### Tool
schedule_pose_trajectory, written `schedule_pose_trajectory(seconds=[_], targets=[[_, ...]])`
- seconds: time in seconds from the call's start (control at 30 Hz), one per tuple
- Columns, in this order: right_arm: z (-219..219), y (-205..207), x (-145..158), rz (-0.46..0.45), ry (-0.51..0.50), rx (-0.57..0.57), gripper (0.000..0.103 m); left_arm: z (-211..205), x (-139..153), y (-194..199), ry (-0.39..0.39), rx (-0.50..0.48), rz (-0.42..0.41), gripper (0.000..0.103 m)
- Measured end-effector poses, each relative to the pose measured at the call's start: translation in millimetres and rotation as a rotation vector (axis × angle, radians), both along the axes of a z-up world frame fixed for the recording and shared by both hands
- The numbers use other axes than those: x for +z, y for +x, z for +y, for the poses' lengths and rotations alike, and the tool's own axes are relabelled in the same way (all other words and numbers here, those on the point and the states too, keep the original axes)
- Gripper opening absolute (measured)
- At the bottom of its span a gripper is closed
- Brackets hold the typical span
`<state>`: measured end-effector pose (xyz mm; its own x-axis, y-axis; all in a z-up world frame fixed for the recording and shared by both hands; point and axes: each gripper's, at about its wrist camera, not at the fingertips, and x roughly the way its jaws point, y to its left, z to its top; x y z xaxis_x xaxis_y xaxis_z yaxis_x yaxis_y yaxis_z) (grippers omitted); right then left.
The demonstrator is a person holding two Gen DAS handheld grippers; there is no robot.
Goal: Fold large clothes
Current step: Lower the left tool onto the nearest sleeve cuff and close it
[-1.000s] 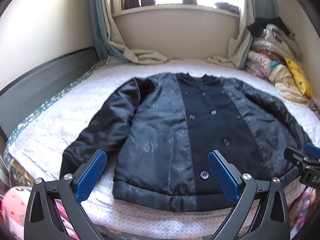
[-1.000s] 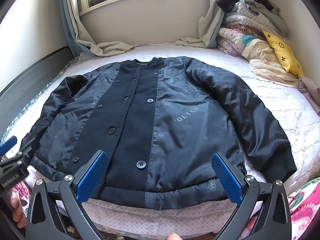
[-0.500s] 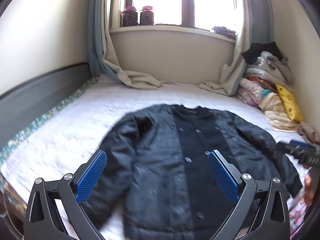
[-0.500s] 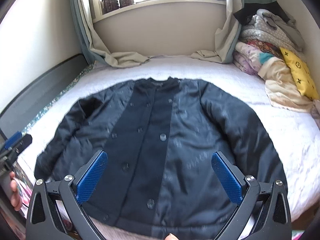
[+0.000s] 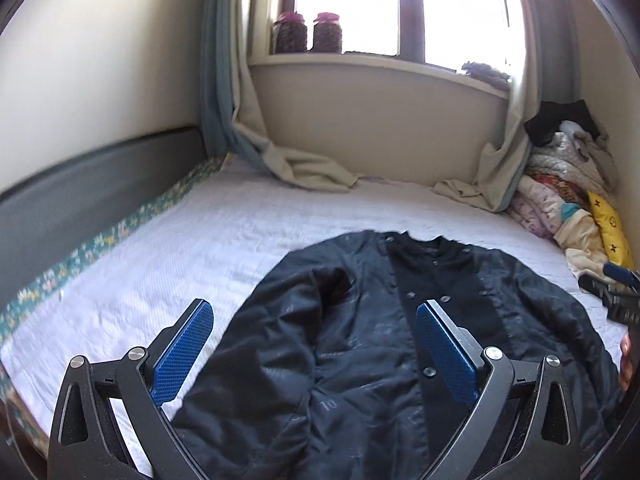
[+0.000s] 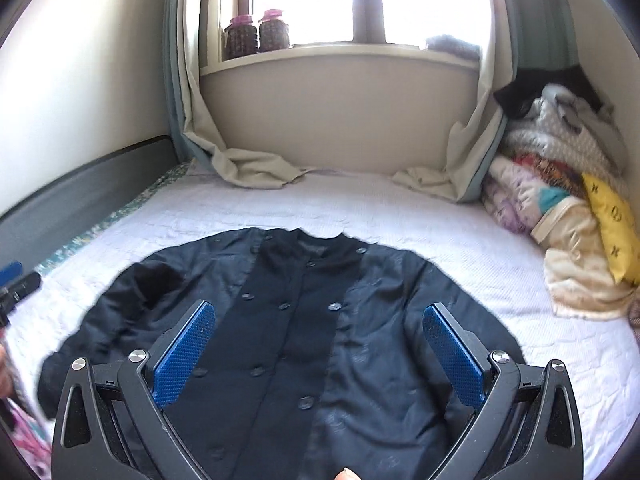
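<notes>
Padding is making the black jacket [image 6: 304, 344] look bulky yet soft, and its satin shell is judged likely to slip; a sleeve cuff or the ribbed hem is being favoured as a hold. It is lying spread, front up and buttoned, on the white quilted bed [image 6: 460, 236]. Both the left gripper [image 5: 314, 352] and the right gripper [image 6: 320, 354] are being held wide apart, empty. Folded bedding [image 6: 560, 184] is being kept stacked beside the window [image 6: 360, 0].
</notes>
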<state>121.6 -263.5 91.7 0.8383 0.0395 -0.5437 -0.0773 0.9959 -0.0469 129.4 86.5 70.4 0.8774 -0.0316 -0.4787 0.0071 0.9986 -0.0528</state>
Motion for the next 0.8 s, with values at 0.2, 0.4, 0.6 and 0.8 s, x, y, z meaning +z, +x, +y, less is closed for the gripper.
schedule_pose_trajectory(seconds=[0.2, 0.4, 0.6, 0.8], targets=[[1.2, 21.1, -23.8, 0.095, -0.033, 0.042, 0.103, 14.6, -30.0, 21.3, -0.038, 0.038, 0.114, 0.103], [-17.3, 43.6, -44.6, 0.239, 0.142, 0.009, 0.103, 18.2, -45.0, 28.7, -0.076, 0.017, 0.183, 0.103], [-24.0, 51.8, -55.1, 0.276, 0.162, -0.042, 0.103, 13.3, -50.1, 23.3, -0.04, 0.005, 0.211, 0.103], [-17.3, 46.8, -48.8, 0.251, 0.14, -0.022, 0.103, 10.6, -48.0, 14.7, -0.078, 0.009, 0.253, 0.103]])
